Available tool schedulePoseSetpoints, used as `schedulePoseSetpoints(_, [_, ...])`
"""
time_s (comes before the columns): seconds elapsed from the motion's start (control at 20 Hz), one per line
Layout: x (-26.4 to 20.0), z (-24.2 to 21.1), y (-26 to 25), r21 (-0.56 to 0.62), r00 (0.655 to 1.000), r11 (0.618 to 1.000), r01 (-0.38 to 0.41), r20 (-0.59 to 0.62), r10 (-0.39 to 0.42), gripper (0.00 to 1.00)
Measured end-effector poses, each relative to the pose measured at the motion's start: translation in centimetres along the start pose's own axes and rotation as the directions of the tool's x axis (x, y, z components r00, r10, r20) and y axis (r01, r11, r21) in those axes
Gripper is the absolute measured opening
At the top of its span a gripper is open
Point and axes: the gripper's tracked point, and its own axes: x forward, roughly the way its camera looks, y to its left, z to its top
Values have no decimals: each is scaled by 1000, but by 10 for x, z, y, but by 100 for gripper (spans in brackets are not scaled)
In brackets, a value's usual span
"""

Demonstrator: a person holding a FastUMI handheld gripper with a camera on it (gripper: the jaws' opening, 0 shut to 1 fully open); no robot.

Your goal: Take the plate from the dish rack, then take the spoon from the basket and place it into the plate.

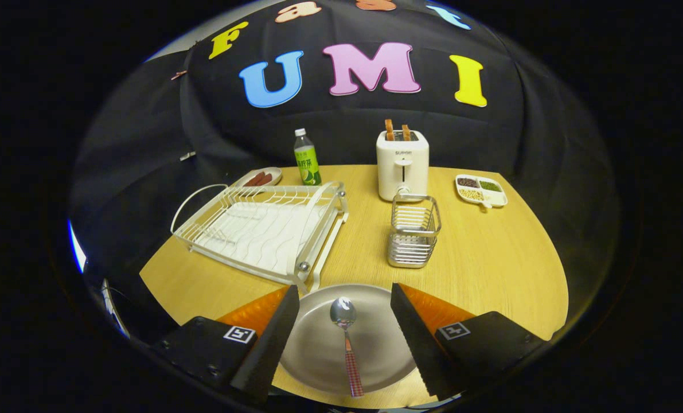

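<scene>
Grey plate (pixel 375 344): flat on the wooden table (pixel 490 269), lying between the two fingers of the gripper (pixel 341 307) and reaching a little ahead of their tips.

Spoon (pixel 346 338): inside the plate, bowl pointing away, checked handle running back toward the camera; roughly midway between the fingers, touching neither.

Gripper: released, fingers spread wide with the full width of the plate between them; nothing held. Each finger overlaps one side rim of the plate in view; whether they touch it cannot be told.

Dish rack (pixel 261 229): white wire, just ahead of the left finger, near corner close to the plate's rim; no dishes in it.

Basket (pixel 413 238): metal wire, upright, ahead of the right finger and beside the rack, apart from the plate; no cutlery seen in it.

Toaster (pixel 402 166): white, directly behind the basket, two browned slices standing in its slots.

Bottle (pixel 307 158): green label, white cap, upright behind the rack.

Small dish (pixel 259 178): beside the bottle, at the table's far edge, holding reddish-brown pieces.

Tray (pixel 481 191): white, divided, well to the right of the toaster, with dark, green and pale contents in separate compartments.
</scene>
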Motion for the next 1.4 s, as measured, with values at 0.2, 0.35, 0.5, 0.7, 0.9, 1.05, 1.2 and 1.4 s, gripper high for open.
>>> schedulePoseSetpoints(0.2, [-39, 63, -11, -16, 985, 998, 66, 161, -63, 99])
schedulePoseSetpoints(0.35, [-74, 102, -14, 1, 964, 995, 95, 249, -92, 99])
schedulePoseSetpoints(0.5, [-104, 138, -25, 4, 933, 989, 147, 330, -141, 99])
schedulePoseSetpoints(0.7, [-137, 178, -30, -39, 902, 981, 191, 400, -160, 99])
schedulePoseSetpoints(0.9, [-163, 192, -34, 66, 887, 981, 180, 421, -191, 99])
schedulePoseSetpoints(1.05, [-177, 187, -49, 103, 883, 978, 180, 422, -207, 99])
schedulePoseSetpoints(1.2, [-192, 170, -56, 136, 906, 979, 151, 378, -192, 99])
schedulePoseSetpoints(1.4, [-209, 166, -70, 114, 910, 987, 115, 385, -151, 98])
